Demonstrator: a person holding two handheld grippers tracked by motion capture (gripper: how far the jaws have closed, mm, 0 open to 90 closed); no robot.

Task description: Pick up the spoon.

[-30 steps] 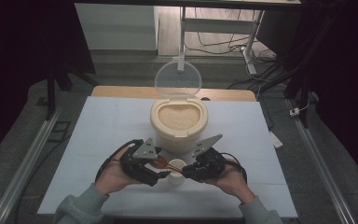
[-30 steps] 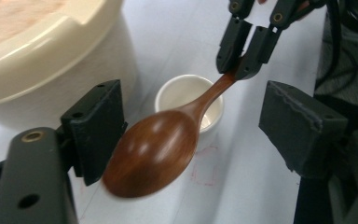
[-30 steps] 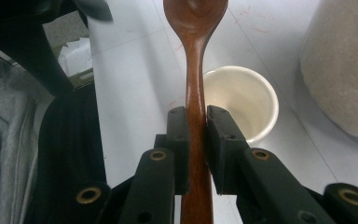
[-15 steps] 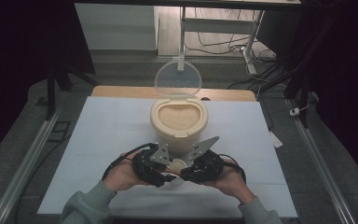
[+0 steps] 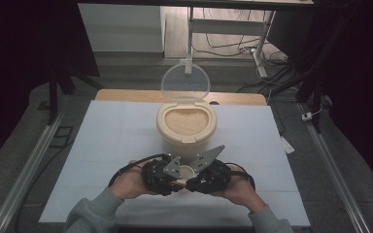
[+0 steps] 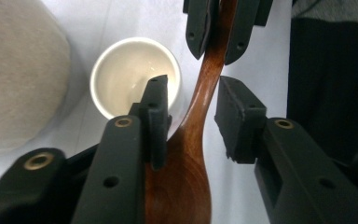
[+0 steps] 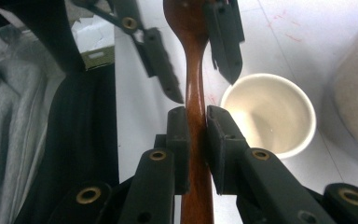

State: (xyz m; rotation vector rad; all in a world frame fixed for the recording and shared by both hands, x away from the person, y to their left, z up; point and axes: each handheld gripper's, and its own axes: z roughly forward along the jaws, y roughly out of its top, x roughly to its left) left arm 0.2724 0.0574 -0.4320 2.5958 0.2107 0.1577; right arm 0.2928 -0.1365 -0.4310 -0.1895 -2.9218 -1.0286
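Note:
A brown wooden spoon (image 7: 193, 70) hangs level above the table, over a small white cup (image 5: 187, 171). My right gripper (image 7: 196, 116) is shut on the spoon's handle. My left gripper (image 6: 193, 88) faces it from the other end, its jaws on either side of the spoon's (image 6: 186, 186) neck. They have just been closing. One pad (image 6: 156, 107) lies against the wood and the other (image 6: 235, 112) stands a little off it. The cup (image 6: 126, 70) is empty and stands upright. Both hands meet near the table's front edge.
A cream tub of rice (image 5: 186, 124) stands just behind the cup, its clear round lid (image 5: 185, 82) tipped up at the back. A white mat (image 5: 102, 145) covers the table. Grey sleeves (image 5: 85, 218) come in from the front edge.
My left gripper has moved in toward the right one and its jaws have narrowed around the spoon's neck. The right gripper has kept its hold and place.

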